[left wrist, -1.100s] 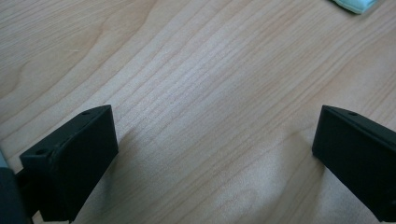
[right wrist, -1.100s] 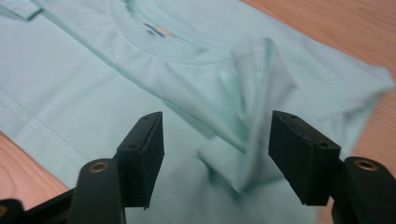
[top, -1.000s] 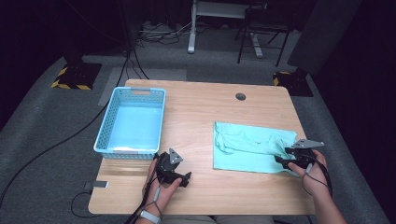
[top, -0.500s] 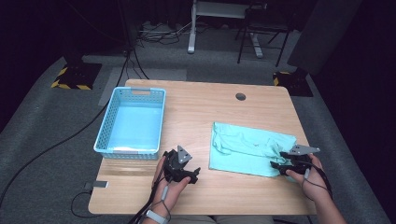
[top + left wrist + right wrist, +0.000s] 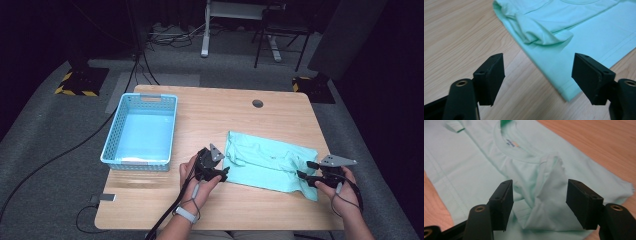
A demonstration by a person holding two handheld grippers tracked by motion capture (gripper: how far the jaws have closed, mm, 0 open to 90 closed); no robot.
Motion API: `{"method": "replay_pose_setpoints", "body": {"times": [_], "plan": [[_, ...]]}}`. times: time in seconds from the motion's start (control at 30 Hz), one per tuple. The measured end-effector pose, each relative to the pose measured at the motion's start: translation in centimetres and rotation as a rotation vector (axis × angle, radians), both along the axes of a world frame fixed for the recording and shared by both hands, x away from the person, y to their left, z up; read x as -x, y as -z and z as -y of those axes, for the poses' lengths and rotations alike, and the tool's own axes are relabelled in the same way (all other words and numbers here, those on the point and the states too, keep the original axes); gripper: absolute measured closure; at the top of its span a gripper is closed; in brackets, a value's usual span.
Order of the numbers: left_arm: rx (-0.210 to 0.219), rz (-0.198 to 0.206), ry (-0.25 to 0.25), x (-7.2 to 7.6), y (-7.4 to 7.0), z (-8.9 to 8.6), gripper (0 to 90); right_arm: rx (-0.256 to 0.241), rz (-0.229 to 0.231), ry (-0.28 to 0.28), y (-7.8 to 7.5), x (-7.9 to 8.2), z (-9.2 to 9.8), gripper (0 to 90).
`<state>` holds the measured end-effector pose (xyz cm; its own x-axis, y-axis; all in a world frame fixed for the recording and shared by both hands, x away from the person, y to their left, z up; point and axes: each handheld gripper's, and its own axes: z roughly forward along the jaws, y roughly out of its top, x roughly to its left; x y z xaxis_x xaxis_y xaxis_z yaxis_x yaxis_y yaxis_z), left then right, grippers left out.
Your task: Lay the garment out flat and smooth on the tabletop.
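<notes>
A mint green T-shirt [image 5: 265, 160] lies crumpled on the right half of the wooden table [image 5: 225, 117]. My left gripper [image 5: 221, 173] is at the shirt's left edge and stands open. In the left gripper view, the left gripper [image 5: 537, 65] has a hem corner of the T-shirt [image 5: 554, 42] lying between and beyond its jaws. My right gripper [image 5: 305, 173] is over the shirt's right end, open. In the right gripper view, the right gripper [image 5: 540, 192] has its jaws on either side of a bunched fold of the T-shirt [image 5: 544, 182], below the collar [image 5: 509, 145].
A light blue plastic basket [image 5: 114, 145] stands on the table's left side with nothing in it. A round cable hole [image 5: 257, 103] sits near the far edge. Beyond the table there are cables on the floor and desk legs.
My left gripper has moved right and forward, up to the shirt's left edge. My right gripper has shifted a little left over the shirt's right end, which is now more bunched.
</notes>
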<state>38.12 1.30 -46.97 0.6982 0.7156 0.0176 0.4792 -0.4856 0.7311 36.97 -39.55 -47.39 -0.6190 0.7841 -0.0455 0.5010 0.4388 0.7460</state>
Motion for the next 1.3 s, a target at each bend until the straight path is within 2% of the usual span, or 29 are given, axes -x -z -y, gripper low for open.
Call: {"method": "replay_pose_setpoints", "body": {"times": [0.03, 0.07, 0.1, 0.27, 0.37, 0.5, 0.57, 0.67, 0.7, 0.77, 0.8, 0.87, 0.97, 1.03, 1.17, 1.3], "plan": [[0.0, 0.0, 0.0, 0.0, 0.0, 0.0, 27.6, 0.001, 0.003, 0.012, -0.1, -0.1, 0.2, 39.0], [-0.01, -0.002, 0.006, -0.7, 0.2, 0.7, 28.7, 0.001, 0.005, 0.021, -0.2, -0.2, 0.3, 39.0], [-0.01, -0.002, 0.006, -0.7, 0.2, 0.7, 29.5, 0.001, 0.005, 0.021, -0.2, -0.2, 0.3, 39.0], [-0.003, -0.025, 0.032, -2.8, 0.8, 2.4, 31.4, 0.018, 0.0, 0.038, -0.1, -1.1, 0.6, 39.2], [-0.012, -0.036, 0.048, -4.2, 1.0, 3.8, 27.7, -0.006, -0.009, 0.05, -0.2, -1.8, 1.2, 36.4], [-0.026, -0.039, 0.046, -5.7, 1.2, 4.8, 30.7, -0.048, -0.009, 0.055, -0.3, -2.2, 1.5, 35.7], [-0.023, -0.051, 0.043, -6.2, 1.4, 5.0, 36.0, -0.046, -0.014, 0.044, -0.3, -2.3, 1.3, 36.9], [-0.042, -0.075, 0.05, -6.7, 1.8, 5.4, 54.1, -0.009, -0.036, 0.017, 0.2, -2.7, 0.7, 42.4], [-0.051, -0.078, 0.057, -6.6, 1.9, 5.4, 61.6, 0.003, -0.049, 0.011, 0.4, -2.8, 0.5, 48.9], [-0.049, -0.079, 0.066, -6.2, 1.8, 5.4, 72.7, 0.03, -0.087, -0.009, 0.7, -2.9, 0.2, 65.4], [-0.035, -0.092, 0.076, -5.9, 1.7, 5.3, 75.0, 0.042, -0.101, -0.01, 0.8, -2.8, 0.2, 74.6], [-0.02, -0.119, 0.1, -5.2, 1.6, 5.1, 78.2, 0.046, -0.112, -0.004, 0.6, -2.4, 0.2, 83.0], [-0.048, -0.094, 0.133, -3.3, 1.1, 4.7, 81.9, 0.002, -0.089, 0.012, -0.1, -1.4, 0.4, 84.3], [-0.046, -0.069, 0.144, -1.9, 0.6, 4.3, 82.6, -0.003, -0.083, 0.019, -0.5, -0.6, 0.6, 84.5], [-0.001, -0.042, 0.159, 0.6, -0.6, 3.3, 83.2, -0.012, -0.08, 0.01, -1.1, 1.1, 0.8, 84.5], [0.001, -0.006, 0.179, 2.7, -2.0, 2.9, 83.2, -0.028, -0.09, -0.016, -1.9, 2.6, 0.7, 84.3]]}}
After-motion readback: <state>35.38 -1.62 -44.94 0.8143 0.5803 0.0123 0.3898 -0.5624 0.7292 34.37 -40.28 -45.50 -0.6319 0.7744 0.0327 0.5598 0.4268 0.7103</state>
